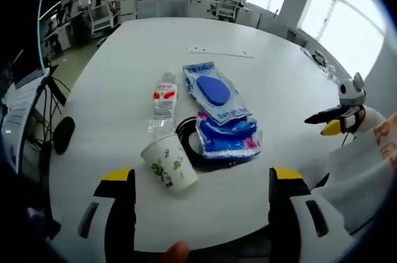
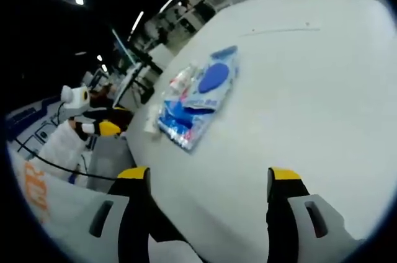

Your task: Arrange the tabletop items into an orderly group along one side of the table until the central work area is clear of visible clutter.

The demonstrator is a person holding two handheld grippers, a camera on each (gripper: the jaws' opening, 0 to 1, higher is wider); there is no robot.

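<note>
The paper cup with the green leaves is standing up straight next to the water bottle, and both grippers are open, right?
Not quite. The paper cup is tipped over on its side, not standing up; the left gripper view shows it. It does lie right by the water bottle, on the white table. The left gripper and the right gripper are both open.

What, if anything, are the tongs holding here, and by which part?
Nothing. The left tongs and right tongs both stand open with bare table between the jaws; the paper cup and bottle lie untouched.
</note>
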